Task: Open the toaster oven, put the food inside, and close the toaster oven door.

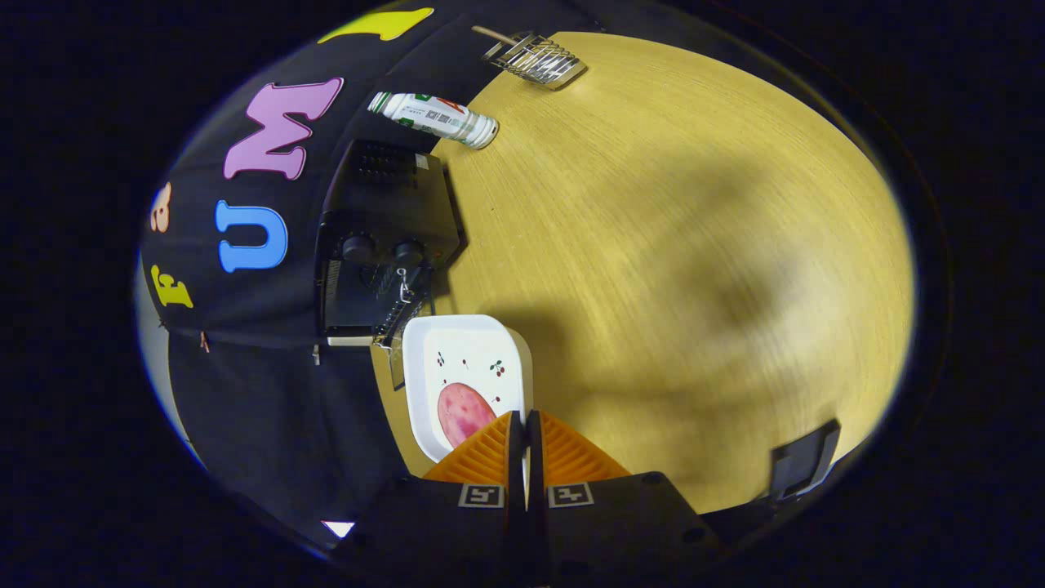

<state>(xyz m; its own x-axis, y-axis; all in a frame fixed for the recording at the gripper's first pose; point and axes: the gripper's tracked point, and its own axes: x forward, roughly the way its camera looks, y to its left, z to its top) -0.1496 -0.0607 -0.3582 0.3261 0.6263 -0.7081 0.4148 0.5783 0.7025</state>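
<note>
We saw the gripper [523, 420] jaws closed, empty — plate [457, 343] with food [462, 411] just ahead, toaster oven [384, 245] beyond.

White bottle [433, 119] lying on the wooden table [669, 245] had a label with print too small to read, gripper [526, 425] fingers pressed together carried two square black-and-white code marks, no words could be read
</note>
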